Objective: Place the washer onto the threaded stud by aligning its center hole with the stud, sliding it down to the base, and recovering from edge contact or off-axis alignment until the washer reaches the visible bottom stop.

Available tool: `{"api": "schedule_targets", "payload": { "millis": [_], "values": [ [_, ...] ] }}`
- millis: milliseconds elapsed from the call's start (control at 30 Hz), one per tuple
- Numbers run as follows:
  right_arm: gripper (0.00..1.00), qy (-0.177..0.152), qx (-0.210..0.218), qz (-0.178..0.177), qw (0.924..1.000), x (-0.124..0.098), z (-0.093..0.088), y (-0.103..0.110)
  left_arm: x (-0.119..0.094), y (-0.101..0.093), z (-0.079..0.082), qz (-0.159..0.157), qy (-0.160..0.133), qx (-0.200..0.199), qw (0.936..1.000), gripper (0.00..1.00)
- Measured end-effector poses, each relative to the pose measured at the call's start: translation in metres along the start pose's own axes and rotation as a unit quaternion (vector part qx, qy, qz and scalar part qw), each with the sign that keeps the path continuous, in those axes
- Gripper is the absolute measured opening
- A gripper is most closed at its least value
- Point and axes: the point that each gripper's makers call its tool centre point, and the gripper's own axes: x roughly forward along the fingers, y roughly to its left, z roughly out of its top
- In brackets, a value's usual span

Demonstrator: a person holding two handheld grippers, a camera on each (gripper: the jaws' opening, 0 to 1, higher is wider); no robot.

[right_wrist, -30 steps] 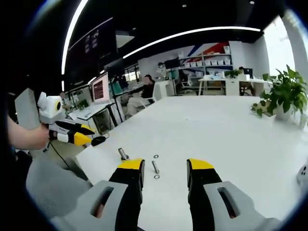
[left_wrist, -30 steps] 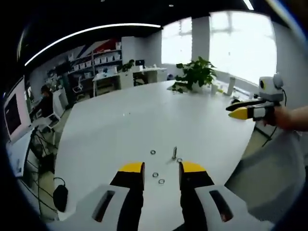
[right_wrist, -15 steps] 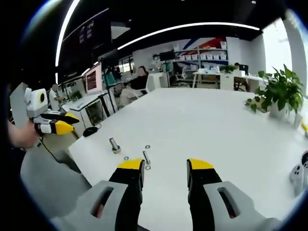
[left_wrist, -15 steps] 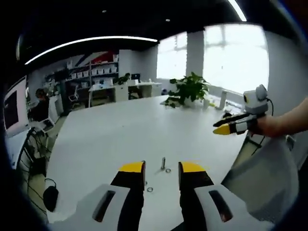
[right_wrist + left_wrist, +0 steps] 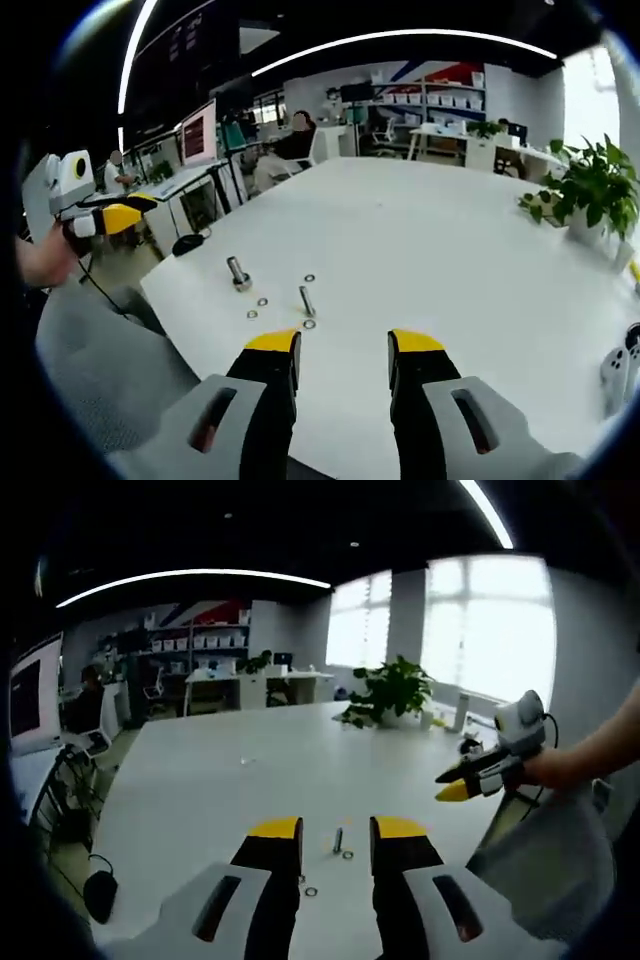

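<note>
While both my yellow-tipped tongs, left (image 5: 335,830) and right (image 5: 343,345), gape empty, small steel washers (image 5: 309,324) ahead could skid when pinched.

window glare (image 5: 487,620) | dim ceiling, bright strip lights | fisheye-warped edges

The white desk (image 5: 450,250) lies bare and wide beyond the hardware. Near its front edge stand a threaded stud (image 5: 306,300) and a stubbier bolt (image 5: 237,272), with loose washers (image 5: 262,302) scattered between. A potted plant (image 5: 590,195) stands far off.
</note>
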Motion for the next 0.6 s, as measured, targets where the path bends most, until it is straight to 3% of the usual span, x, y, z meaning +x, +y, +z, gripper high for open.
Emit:
{"api": "schedule_targets", "payload": {
  "millis": [100,367,600],
  "values": [
    [0.37,0.024,-0.013,0.011,0.9996,0.012,-0.007,0.008,-0.002,0.003,0.000,0.010,-0.001,-0.001,0.9999,0.25],
    [0.37,0.045,-0.025,0.039,0.9979,0.043,-0.001,0.027,-0.007,0.002,0.004,0.019,-0.008,0.011,0.9997,0.24],
    [0.35,0.077,-0.068,0.052,0.9934,0.073,0.001,0.037,-0.006,0.002,0.004,0.020,-0.005,0.025,0.9995,0.23]
  ]
}}
